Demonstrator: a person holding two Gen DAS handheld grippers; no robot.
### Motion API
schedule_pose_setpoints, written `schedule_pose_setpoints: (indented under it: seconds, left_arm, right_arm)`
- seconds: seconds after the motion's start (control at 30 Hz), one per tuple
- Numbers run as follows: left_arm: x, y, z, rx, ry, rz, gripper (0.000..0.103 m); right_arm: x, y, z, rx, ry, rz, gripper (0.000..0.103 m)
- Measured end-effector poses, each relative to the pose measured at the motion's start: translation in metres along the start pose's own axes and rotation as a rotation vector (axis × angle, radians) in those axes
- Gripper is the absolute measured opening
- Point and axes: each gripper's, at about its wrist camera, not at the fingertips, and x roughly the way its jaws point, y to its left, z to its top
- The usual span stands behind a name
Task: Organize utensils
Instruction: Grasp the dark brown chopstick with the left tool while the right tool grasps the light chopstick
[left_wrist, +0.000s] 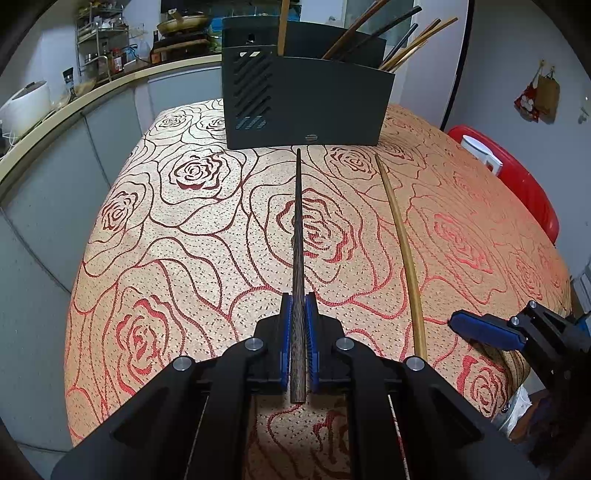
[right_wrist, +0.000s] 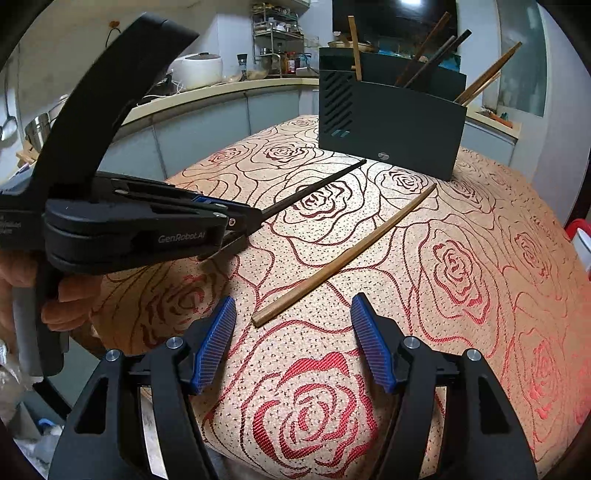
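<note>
Left gripper (left_wrist: 298, 345) clamps dark chopstick (left_wrist: 298, 236); right gripper (right_wrist: 291, 339), jaws wide and empty, nears light chopstick (right_wrist: 347, 254); next, likely closing, then black holder (left_wrist: 306, 96).

A dark wooden chopstick (left_wrist: 300, 236), grained and tapering, is clamped at its thick end between blue pads; its thin tip points at the foot of the holder, and it seems lifted off the cloth, though the view leaves that unsure. A light bamboo chopstick (right_wrist: 343, 258) lies flat on the rose-patterned tablecloth (right_wrist: 461, 280) just beside it, thick end toward the table's near edge. The dark grey chopstick holder (left_wrist: 306, 103) stands upright near the far edge, with several chopsticks leaning in its compartments.
</note>
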Motion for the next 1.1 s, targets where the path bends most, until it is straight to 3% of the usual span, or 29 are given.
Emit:
schedule_pose_setpoints:
  seconds: [0.5, 0.73, 0.87, 1.1]
  left_arm:
    - [-0.009, -0.01, -0.013, 0.0, -0.026, 0.013, 0.007]
    - [-0.012, -0.014, -0.019, -0.002, -0.046, 0.024, 0.007]
    - [-0.014, -0.013, -0.023, -0.009, -0.061, 0.02, 0.007]
    - [-0.014, -0.017, -0.025, 0.006, -0.08, 0.035, 0.007]
  right_arm:
    - [-0.033, -0.053, -0.024, 0.12, 0.005, -0.14, 0.041]
    - [-0.034, -0.051, -0.028, 0.123, -0.031, -0.098, 0.04]
    - [-0.031, -0.044, -0.027, 0.087, -0.047, -0.085, 0.027]
    - [-0.027, -0.04, -0.025, 0.051, -0.076, -0.083, 0.017]
